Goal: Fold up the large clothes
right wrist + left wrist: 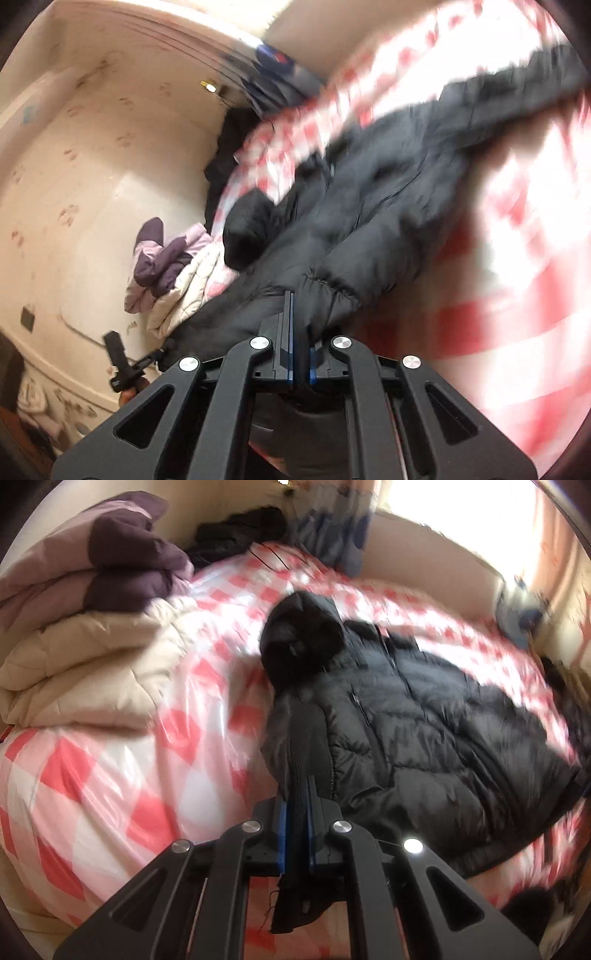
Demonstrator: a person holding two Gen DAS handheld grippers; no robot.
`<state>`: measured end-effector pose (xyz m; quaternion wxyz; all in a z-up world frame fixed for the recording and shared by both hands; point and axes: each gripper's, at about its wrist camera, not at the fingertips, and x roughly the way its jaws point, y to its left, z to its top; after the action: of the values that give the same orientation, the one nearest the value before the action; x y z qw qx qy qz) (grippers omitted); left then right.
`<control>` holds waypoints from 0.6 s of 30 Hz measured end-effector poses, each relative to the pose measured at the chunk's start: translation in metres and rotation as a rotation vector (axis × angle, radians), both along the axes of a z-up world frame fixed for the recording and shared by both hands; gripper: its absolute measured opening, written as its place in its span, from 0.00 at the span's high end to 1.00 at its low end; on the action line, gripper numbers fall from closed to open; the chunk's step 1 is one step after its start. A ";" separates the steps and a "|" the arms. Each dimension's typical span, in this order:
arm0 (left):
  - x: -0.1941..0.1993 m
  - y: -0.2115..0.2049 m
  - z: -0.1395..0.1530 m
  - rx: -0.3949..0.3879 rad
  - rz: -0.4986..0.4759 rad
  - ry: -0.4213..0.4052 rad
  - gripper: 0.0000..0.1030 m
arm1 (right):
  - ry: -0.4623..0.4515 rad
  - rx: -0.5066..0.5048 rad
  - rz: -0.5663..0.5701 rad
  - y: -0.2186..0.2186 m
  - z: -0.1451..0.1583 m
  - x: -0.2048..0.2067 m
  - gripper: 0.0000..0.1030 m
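A black hooded puffer jacket lies spread on the bed, hood toward the far side. My left gripper is shut on the jacket's ribbed sleeve cuff, which runs between the blue pads and hangs out below. In the right wrist view the same jacket stretches away, blurred. My right gripper is shut on a gathered cuff or hem edge of the jacket. The other hand-held gripper shows at the lower left of that view.
The bed has a glossy red-and-white checked cover. Folded cream and purple quilts are stacked at the left. Dark clothes lie at the bed's far edge near a curtain. A cream wall borders the bed.
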<state>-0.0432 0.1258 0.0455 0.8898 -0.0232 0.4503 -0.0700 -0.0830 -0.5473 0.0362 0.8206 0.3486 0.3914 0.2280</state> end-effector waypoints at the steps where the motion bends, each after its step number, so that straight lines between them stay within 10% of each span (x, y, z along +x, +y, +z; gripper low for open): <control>1: -0.006 -0.007 -0.010 0.034 -0.033 0.032 0.91 | 0.013 -0.032 0.018 -0.010 0.008 -0.001 0.94; 5: -0.035 -0.024 -0.066 0.167 -0.136 0.183 0.80 | 0.231 -0.275 0.098 -0.043 -0.029 -0.029 0.90; 8: -0.051 -0.012 -0.089 0.285 -0.080 0.209 0.50 | 0.412 -0.519 0.066 -0.055 -0.090 -0.052 0.74; 10: -0.057 0.003 -0.085 0.275 -0.033 0.202 0.35 | 0.376 -0.576 -0.039 -0.059 -0.088 -0.063 0.67; 14: -0.057 0.029 -0.043 0.231 0.070 0.074 0.35 | 0.123 -0.553 -0.122 -0.036 -0.043 -0.069 0.36; 18: -0.026 -0.015 0.007 0.136 -0.031 -0.107 0.25 | -0.053 -0.504 -0.070 0.015 -0.007 -0.039 0.17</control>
<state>-0.0692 0.1109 0.0521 0.9110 0.0481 0.4060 -0.0542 -0.1225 -0.5326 0.0289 0.8990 0.1402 0.4017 0.1036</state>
